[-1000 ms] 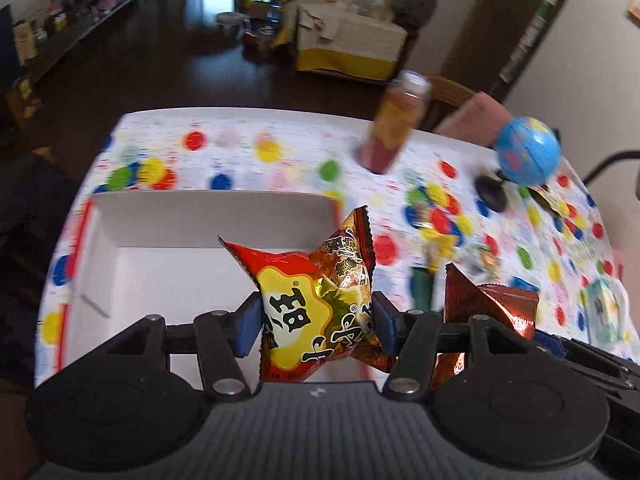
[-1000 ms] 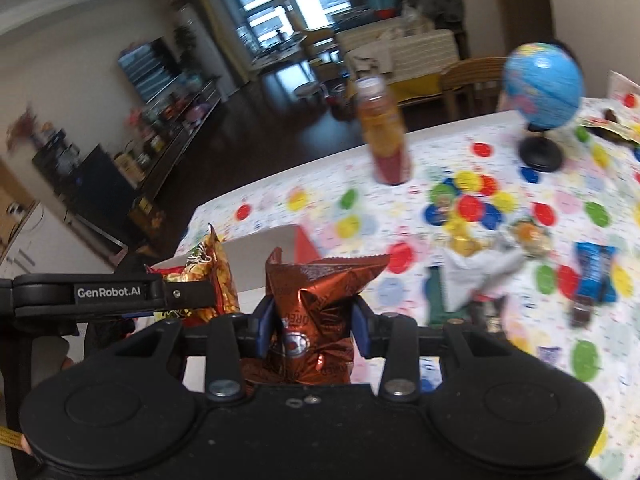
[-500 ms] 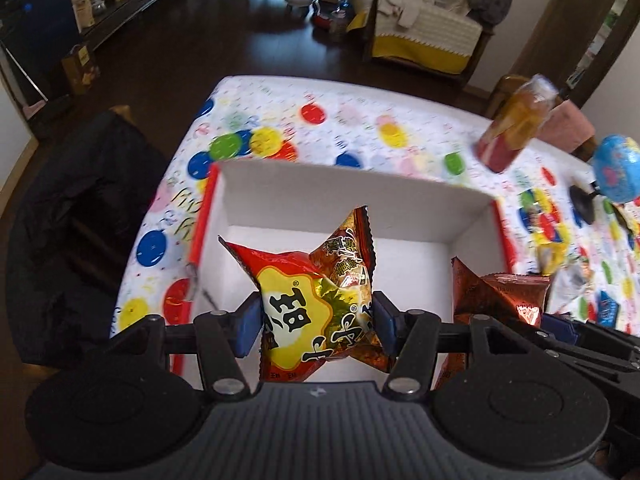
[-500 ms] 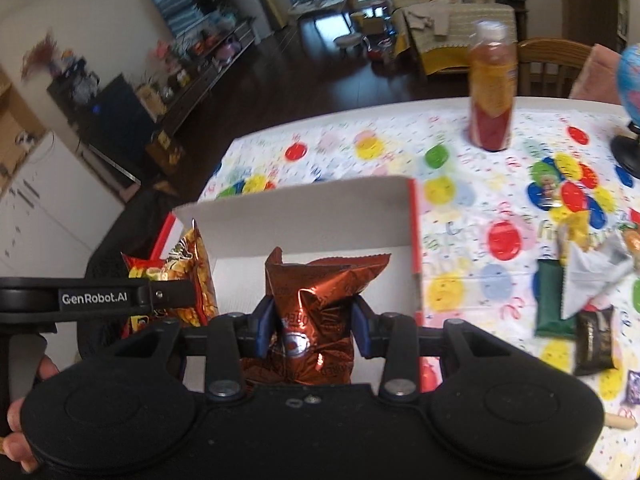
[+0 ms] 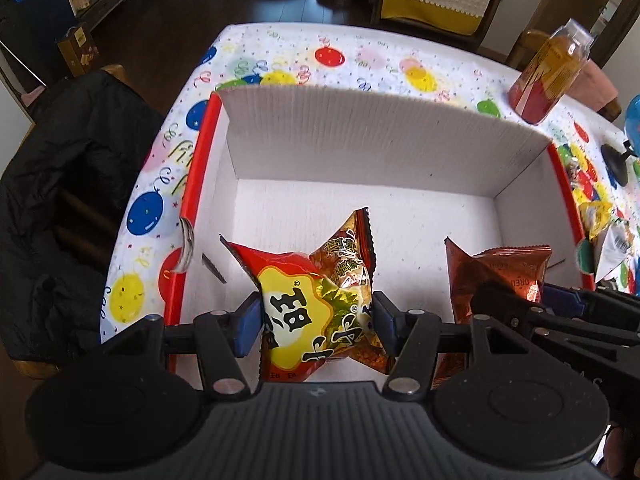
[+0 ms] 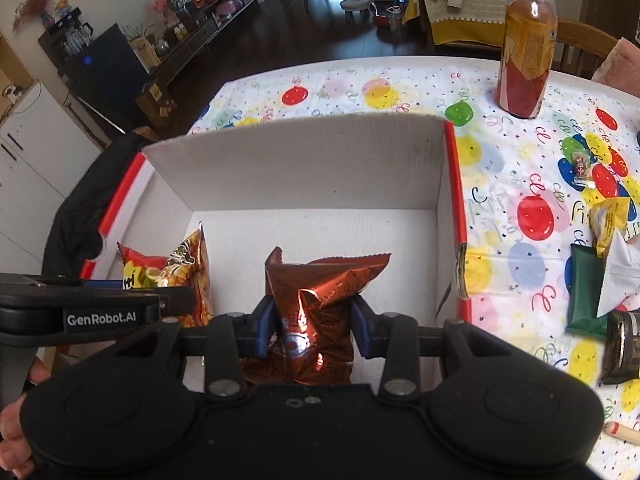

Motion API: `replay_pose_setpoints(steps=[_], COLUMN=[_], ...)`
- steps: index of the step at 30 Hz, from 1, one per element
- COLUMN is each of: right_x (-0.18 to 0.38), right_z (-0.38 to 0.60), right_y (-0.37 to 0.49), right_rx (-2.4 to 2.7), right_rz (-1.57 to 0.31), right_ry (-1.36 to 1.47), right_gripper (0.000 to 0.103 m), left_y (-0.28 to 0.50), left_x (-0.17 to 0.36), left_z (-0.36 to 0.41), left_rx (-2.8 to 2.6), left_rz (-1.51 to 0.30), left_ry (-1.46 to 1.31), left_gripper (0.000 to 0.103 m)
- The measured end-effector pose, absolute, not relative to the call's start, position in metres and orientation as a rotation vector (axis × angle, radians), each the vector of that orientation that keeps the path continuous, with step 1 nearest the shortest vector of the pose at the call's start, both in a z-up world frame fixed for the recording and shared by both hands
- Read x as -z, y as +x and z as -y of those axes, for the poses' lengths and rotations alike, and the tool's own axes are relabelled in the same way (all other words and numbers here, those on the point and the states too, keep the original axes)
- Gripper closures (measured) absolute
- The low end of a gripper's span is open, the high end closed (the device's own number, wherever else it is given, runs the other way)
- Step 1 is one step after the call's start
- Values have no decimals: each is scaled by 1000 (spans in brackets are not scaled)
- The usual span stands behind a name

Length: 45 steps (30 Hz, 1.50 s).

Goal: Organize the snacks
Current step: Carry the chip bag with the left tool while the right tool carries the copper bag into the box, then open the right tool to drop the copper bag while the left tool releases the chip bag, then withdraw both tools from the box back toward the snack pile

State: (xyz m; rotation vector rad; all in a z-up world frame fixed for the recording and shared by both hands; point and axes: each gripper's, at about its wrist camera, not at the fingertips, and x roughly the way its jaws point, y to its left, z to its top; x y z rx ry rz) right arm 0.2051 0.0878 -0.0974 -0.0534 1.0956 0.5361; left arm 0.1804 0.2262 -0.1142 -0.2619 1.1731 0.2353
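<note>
White corrugated card lines the box, red along its outer edges, and both your grippers hang over its open top. Your left gripper has its blue pads pressed into the sides of a red-and-yellow snack bag, which juts out above the box floor, nearer the left wall. Your right gripper pinches a copper-brown snack bag the same way, and that bag hangs nearer the box's right wall. The two bags sit side by side, apart from each other. Right of the box, on the balloon-print tablecloth, lie loose snacks, among them a dark green packet. Beyond the box's far right corner stands a bottle of amber drink.
</note>
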Motion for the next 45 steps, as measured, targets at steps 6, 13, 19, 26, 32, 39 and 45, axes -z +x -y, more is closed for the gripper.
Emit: replay_pose_setpoints(steps=[6, 13, 19, 26, 32, 39, 45], right_x=[106, 103, 93, 75, 55, 32, 19], right_z=[-90, -88, -84, -74, -64, -55, -41], right_y=[203, 199, 191, 181, 169, 150, 136], right_rx=[-531, -539, -539, -527, -525, -512, -498], right_rz=[-1112, -1107, -1079, -1042, -994, -929, -900], right_ry=[-76, -78, -78, -65, -55, -72, -70], right_gripper=[62, 59, 43, 29, 19, 16, 0], left_y=[180, 178, 171, 160, 147, 133, 120], left_x=[121, 118, 108, 90, 72, 49, 35], left_z=[-221, -215, -212, -209, -203, -191, -179], left_rx=[-233, -230, -231, -222, -219, -187, -145], left_rz=[-1168, -1157, -1134, -1088, -1030, -970, -928], left_ry=[-226, -191, -182, -173, -160, -151, -147], left_gripper=[47, 47, 45, 39, 39, 30, 21])
